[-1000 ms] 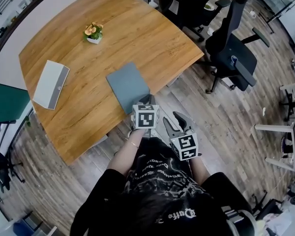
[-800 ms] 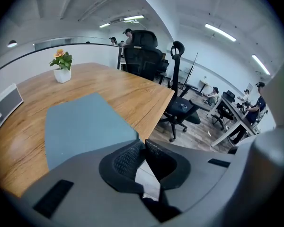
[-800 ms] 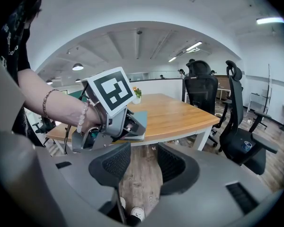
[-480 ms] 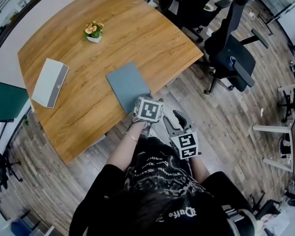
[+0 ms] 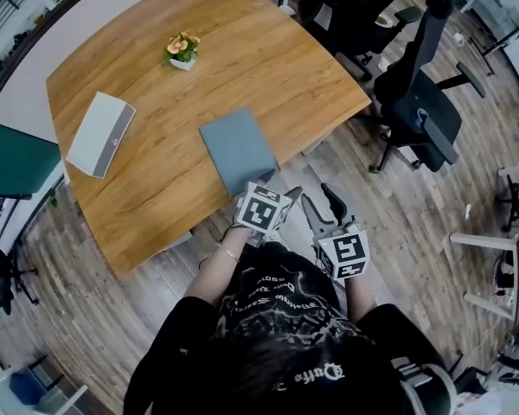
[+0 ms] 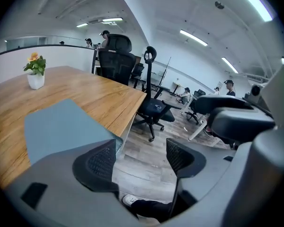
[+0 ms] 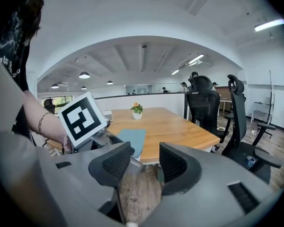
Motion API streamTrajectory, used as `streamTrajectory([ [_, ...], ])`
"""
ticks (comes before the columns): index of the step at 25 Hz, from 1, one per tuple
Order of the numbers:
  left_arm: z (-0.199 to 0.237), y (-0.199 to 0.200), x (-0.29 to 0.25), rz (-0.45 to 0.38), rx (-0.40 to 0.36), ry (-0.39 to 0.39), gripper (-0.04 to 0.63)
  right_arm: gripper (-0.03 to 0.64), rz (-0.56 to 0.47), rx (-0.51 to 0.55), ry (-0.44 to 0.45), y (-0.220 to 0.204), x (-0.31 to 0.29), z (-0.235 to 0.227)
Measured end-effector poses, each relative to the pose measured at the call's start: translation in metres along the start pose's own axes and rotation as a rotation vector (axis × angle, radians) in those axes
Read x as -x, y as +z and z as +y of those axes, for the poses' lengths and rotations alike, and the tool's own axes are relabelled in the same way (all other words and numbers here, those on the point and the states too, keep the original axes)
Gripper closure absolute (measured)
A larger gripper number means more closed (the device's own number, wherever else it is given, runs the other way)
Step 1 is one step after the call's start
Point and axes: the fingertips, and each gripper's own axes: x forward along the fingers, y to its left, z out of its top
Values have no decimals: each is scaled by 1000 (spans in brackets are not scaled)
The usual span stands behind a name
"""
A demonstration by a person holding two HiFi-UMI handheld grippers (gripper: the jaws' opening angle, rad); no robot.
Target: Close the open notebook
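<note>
Black ribbed pads (image 6: 102,161) of the left gripper (image 6: 141,159): spread wide, just been opening, nothing between them but floorboards and a shoe (image 6: 130,201) below. Right gripper (image 7: 144,167): pads (image 7: 174,163) also parted, less widely, gripping nothing, only floor in the gap. Both held over the floor off the near edge of the table (image 5: 156,197), left one just beside the notebook (image 5: 238,150).

Hard to make out:
- From the head view, left jaws hidden beneath that gripper's own marker cube (image 5: 261,210). Right ones visible ahead of the second cube (image 5: 344,253).
- In the left gripper view, notebook's near corner covered by the left jaw, so no telling whether touching or apart. Notebook's left side cut off by the gripper body.
- No telling which long edge bears the spine.

Counted:
- one notebook, grey-blue, closed and flat
- one small potted flower (image 5: 182,52)
- one pale flat box (image 5: 101,134) with a grey band
- two marker cubes
- two black office chairs (image 5: 419,102) at the table's far right

Notebook on the wooden top, close to the near edge, well apart from flower and box. Long axis from that edge towards the table's middle, slanting slightly left going away. One short end towards the person, the other towards the flower.
</note>
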Motion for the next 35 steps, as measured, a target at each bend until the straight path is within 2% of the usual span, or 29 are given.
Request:
streamTrajectory([
  [3,-1,1,16,-62,39,-10,259,430,-44,-2,8,15,-1,-6],
  [6,-13,4,39,-139,75,-85,259,430,-67,18,28,26,-3,-4],
  [8,-14,5,55,-186,70,-81,259,430,-75,38,53,33,-6,2],
  [11,0,4,82,-259,62,13,259,430,-83,63,97,38,-12,13],
  [19,44,-6,159,-479,146,241,259,430,-88,144,206,50,-29,38],
  [27,66,-38,226,-589,197,442,259,430,-92,213,299,59,-44,74],
  [30,74,-50,245,-625,235,490,259,430,-92,230,327,61,-49,86],
  [35,82,-57,259,-650,265,511,259,428,-75,238,355,55,-53,98],
])
